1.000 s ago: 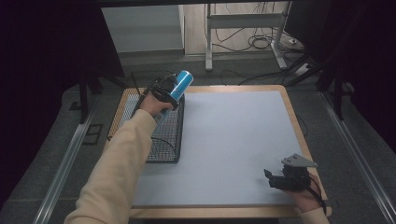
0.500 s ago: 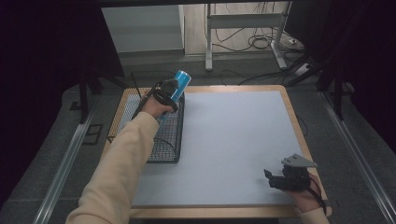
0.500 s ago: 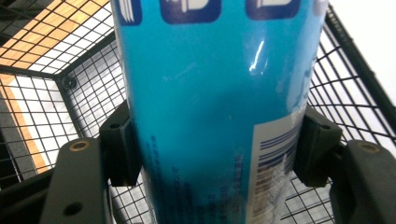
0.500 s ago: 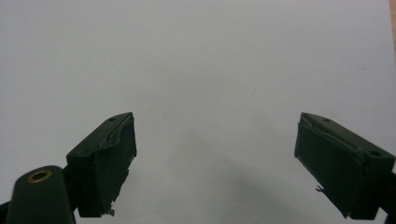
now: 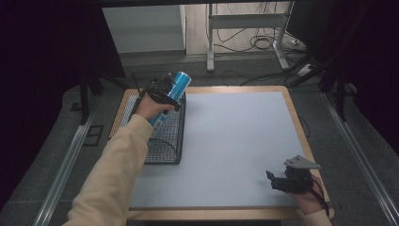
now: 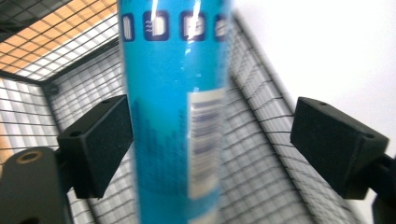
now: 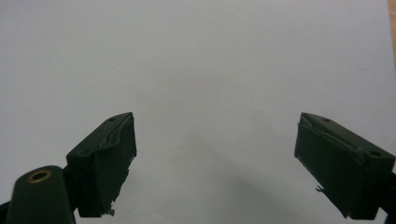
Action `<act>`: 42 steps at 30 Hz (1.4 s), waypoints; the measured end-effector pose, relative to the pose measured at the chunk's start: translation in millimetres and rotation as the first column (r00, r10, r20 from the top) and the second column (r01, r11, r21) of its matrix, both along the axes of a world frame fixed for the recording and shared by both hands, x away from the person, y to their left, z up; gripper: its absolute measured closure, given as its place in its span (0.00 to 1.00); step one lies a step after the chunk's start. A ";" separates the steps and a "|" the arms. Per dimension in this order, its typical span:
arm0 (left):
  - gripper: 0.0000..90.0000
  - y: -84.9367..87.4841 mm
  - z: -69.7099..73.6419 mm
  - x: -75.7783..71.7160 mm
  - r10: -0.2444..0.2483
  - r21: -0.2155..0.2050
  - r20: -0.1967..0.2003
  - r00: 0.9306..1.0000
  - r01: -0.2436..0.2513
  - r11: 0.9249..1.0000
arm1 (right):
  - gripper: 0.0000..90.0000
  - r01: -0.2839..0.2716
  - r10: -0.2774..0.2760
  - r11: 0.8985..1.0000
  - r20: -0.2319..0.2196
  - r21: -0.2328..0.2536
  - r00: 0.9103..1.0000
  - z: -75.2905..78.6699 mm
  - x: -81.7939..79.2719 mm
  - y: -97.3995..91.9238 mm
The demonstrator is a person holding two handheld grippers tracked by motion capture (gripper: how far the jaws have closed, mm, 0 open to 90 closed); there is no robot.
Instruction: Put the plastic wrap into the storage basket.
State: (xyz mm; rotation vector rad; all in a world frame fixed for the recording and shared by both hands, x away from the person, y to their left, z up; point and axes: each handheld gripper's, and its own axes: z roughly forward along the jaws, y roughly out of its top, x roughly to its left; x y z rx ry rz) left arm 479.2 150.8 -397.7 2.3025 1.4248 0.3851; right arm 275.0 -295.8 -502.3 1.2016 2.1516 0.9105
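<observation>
Left gripper view: right fingers (image 6: 338,144) clear of can (image 6: 175,116).

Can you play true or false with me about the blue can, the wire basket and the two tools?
1. The left tool has its jaws open, with the blue can between them. True: they have just been opening, and one pad stands clear of the can.
2. The wire basket sits on the right side of the table. False: it sits at the left side.
3. The right tool holds a can. False: its open jaws hold nothing, over the white table.
4. The can is red. False: it is blue.
</observation>
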 end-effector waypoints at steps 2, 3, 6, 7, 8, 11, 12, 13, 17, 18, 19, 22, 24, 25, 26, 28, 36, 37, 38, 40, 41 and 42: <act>0.17 0.4 3.2 -4.5 -0.006 -0.013 0.009 1.000 0.006 1.000 | 0.15 -0.004 0.004 1.000 -0.001 0.001 1.000 0.0 -0.2 0.6; 0.17 1.1 9.3 -13.5 -0.023 -0.042 0.028 0.999 0.024 0.999 | 0.15 -0.005 0.005 1.000 0.000 0.001 1.000 0.1 -0.3 1.0; 0.17 -1.3 13.1 -24.0 -0.039 -0.060 0.049 0.998 0.042 0.997 | 0.15 -0.005 0.005 1.000 0.003 -0.001 1.000 0.6 -0.6 1.2; 0.16 -4.9 15.9 -35.4 -0.060 -0.070 0.066 0.996 0.065 0.995 | 0.15 -0.001 0.001 1.000 0.006 0.000 1.000 1.3 -0.9 0.9; 0.16 -6.6 17.2 -41.5 -0.070 -0.080 0.080 0.994 0.076 0.994 | 0.15 0.000 0.000 1.000 0.007 0.001 1.000 1.5 -0.9 0.5; 0.16 -13.5 18.4 -58.6 -0.109 -0.099 0.102 0.989 0.119 0.988 | 0.15 0.000 0.000 1.000 0.004 0.003 1.000 1.4 -1.1 0.7; 0.16 -13.5 18.4 -58.6 -0.109 -0.099 0.102 0.989 0.119 0.988 | 0.15 0.000 0.000 1.000 0.004 0.003 1.000 1.4 -1.1 0.7; 0.16 -18.7 18.0 -69.4 -0.139 -0.106 0.110 0.984 0.151 0.983 | 0.15 -0.003 0.003 1.000 0.003 0.010 1.000 1.7 -1.3 1.2; 0.16 -27.0 17.7 -86.0 -0.174 -0.128 0.135 0.976 0.191 0.973 | 0.15 -0.007 0.007 1.000 0.006 0.015 1.000 3.0 -2.4 2.4; 0.16 -29.9 18.1 -91.8 -0.183 -0.133 0.148 0.972 0.203 0.970 | 0.15 -0.006 0.006 1.000 0.006 0.016 1.000 3.1 -2.5 2.5; 0.16 -32.9 18.7 -97.6 -0.195 -0.141 0.158 0.968 0.218 0.966 | 0.15 -0.006 0.006 1.000 0.006 0.016 1.000 3.1 -2.5 2.5; 0.17 -43.7 18.2 -115.5 -0.232 -0.169 0.192 0.954 0.265 0.949 | 0.15 -0.007 0.007 1.000 0.005 0.013 1.000 2.7 -2.3 2.7; 0.17 -57.2 12.4 -131.4 -0.282 -0.177 0.201 0.938 0.318 0.932 | 0.15 -0.006 0.005 1.000 0.005 0.012 1.000 2.7 -2.2 2.5; 0.17 -57.2 12.4 -131.4 -0.282 -0.177 0.201 0.938 0.318 0.932 | 0.15 -0.006 0.005 1.000 0.005 0.012 1.000 2.7 -2.2 2.5; 0.17 -61.8 9.8 -135.8 -0.300 -0.178 0.200 0.933 0.335 0.925 | 0.15 -0.005 0.005 1.000 0.005 0.012 1.000 2.6 -2.2 2.5; 0.17 -70.2 3.6 -143.9 -0.321 -0.188 0.203 0.925 0.358 0.914 | 0.15 -0.005 0.005 1.000 0.004 0.010 1.000 2.4 -2.4 2.8; 0.17 -91.1 -33.4 -162.5 -0.372 -0.155 0.171 0.913 0.397 0.904 | 0.15 -0.007 0.007 1.000 0.006 0.002 1.000 2.0 -2.7 3.2; 0.17 -94.6 -41.6 -167.4 -0.382 -0.161 0.167 0.909 0.407 0.899 | 0.15 -0.007 0.007 1.000 0.005 0.001 1.000 1.7 -2.6 3.3; 0.17 -94.6 -41.6 -167.4 -0.382 -0.161 0.167 0.909 0.407 0.899 | 0.15 -0.007 0.007 1.000 0.005 0.001 1.000 1.7 -2.6 3.3; 0.17 -97.1 -48.6 -172.3 -0.387 -0.166 0.170 0.906 0.414 0.895 | 0.15 -0.007 0.007 1.000 0.006 -0.003 1.000 1.6 -2.7 3.5; 0.17 -98.3 -52.3 -174.8 -0.386 -0.174 0.171 0.907 0.413 0.894 | 0.15 -0.007 0.007 1.000 0.006 -0.004 1.000 1.5 -2.7 3.5; 0.17 -99.0 -55.8 -176.7 -0.391 -0.178 0.166 0.905 0.417 0.891 | 0.15 -0.007 0.007 1.000 0.006 -0.004 1.000 1.5 -2.7 3.5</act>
